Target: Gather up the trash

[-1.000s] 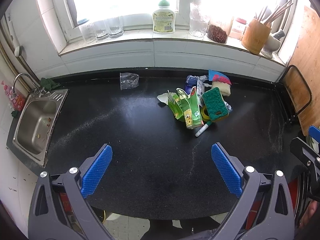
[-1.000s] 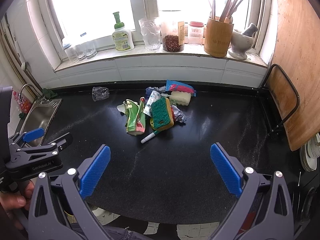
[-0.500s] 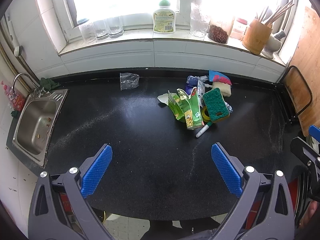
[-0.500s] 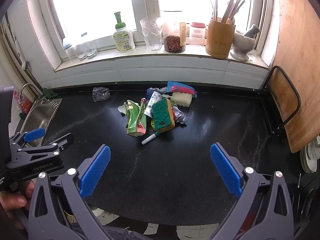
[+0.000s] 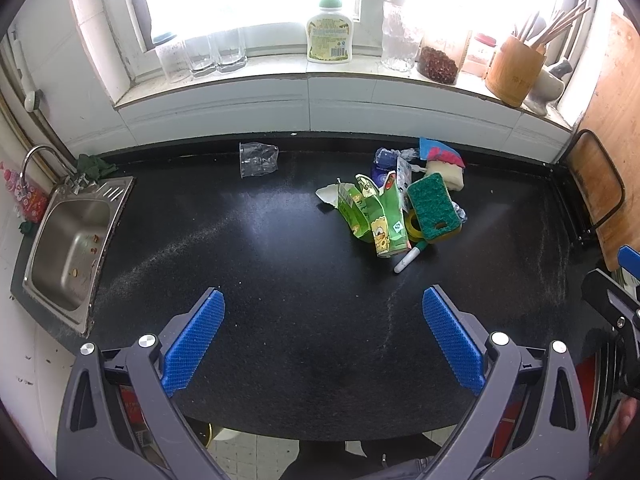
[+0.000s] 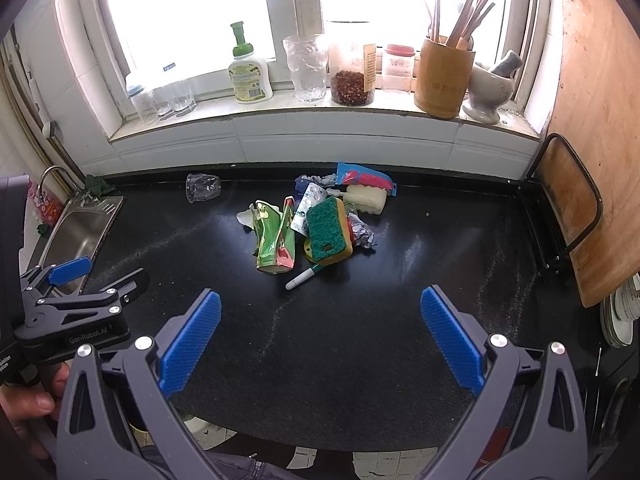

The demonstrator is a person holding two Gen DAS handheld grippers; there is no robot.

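Observation:
A pile of trash lies on the black counter (image 5: 280,280): green juice cartons (image 5: 372,216) (image 6: 274,240), a green-and-yellow sponge (image 5: 434,208) (image 6: 328,230), a marker (image 5: 410,257) (image 6: 306,277), a white sponge (image 6: 366,198), crumpled wrappers (image 6: 362,232) and a red-blue packet (image 6: 364,178). A clear plastic cup (image 5: 258,159) (image 6: 203,187) lies on its side at the back left. My left gripper (image 5: 322,340) is open and empty, well short of the pile. My right gripper (image 6: 320,338) is open and empty, also short of it.
A steel sink (image 5: 68,252) is set in the counter's left end. The windowsill holds a soap bottle (image 6: 248,76), glasses, jars and a bamboo utensil holder (image 6: 442,78). A wooden board (image 6: 596,140) in a black rack stands at the right. Plates (image 6: 620,312) sit beyond the right edge.
Both grippers have drifted very slightly; the pile sits a touch lower in the right wrist view. Nothing was taken hold of or moved.

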